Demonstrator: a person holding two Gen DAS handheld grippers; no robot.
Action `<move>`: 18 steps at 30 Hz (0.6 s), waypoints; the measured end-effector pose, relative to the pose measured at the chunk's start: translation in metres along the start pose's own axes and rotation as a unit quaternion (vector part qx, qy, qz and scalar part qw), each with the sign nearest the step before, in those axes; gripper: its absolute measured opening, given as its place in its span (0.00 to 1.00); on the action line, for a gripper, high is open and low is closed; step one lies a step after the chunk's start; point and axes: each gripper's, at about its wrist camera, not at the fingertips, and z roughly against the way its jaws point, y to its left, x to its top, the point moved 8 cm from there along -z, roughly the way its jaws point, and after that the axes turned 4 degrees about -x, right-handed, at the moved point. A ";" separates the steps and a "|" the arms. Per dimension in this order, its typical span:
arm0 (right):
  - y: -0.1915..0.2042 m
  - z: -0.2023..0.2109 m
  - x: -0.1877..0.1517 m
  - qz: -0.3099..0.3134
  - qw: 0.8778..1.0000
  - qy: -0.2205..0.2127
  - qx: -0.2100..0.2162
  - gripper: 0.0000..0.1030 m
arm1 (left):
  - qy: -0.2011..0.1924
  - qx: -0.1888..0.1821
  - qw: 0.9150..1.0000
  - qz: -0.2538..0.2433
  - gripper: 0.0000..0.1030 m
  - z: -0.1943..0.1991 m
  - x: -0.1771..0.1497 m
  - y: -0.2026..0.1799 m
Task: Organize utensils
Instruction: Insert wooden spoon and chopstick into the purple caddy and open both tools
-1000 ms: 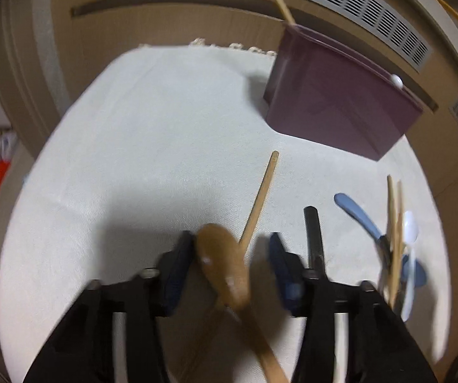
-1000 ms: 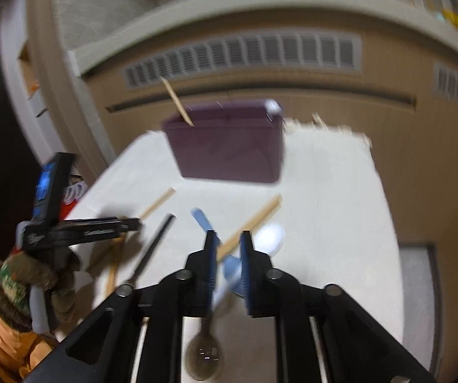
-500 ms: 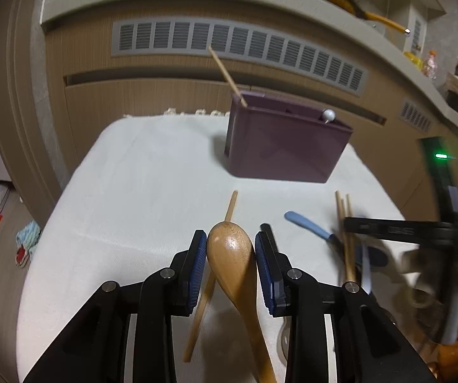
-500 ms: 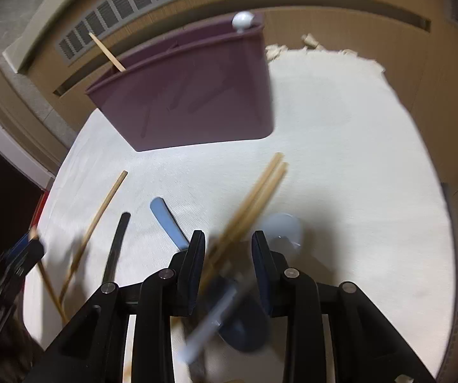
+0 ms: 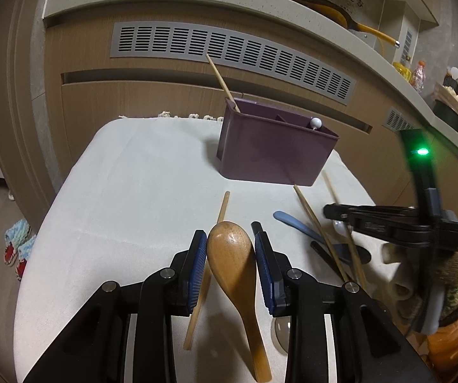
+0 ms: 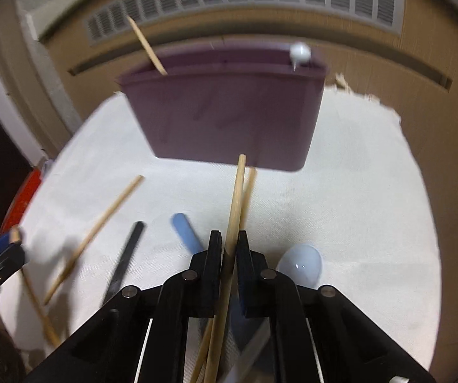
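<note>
Blur smears right gripper [image 6: 229, 245] clenched on chopstick [image 6: 236, 198]; left gripper [image 5: 230, 255] grasps wooden spoon [image 5: 233, 255]

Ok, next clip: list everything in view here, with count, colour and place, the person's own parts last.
organizer bin: one, dark purple, far end of the cloth; a wooden stick and a white-tipped utensil poke out of it
cloth: one, white, covering the table
wooden spoon: one, brown, between the left gripper's pads
chopsticks: one in the right gripper, one loose on the cloth beside it, one further left
blue spoon: one, on the cloth
black utensil: one, on the cloth
white spoon: one, right of the right gripper
vent grille: grey, on the wooden panel behind
slippers: on the floor, left
left gripper: black, blue pads, holding the spoon
right gripper: black, clamped on a chopstick
</note>
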 end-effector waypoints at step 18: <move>-0.003 0.215 0.049 0.041 0.968 -0.244 0.032 0.06 | -0.129 -0.019 0.985 -0.117 0.31 0.102 0.094 -0.094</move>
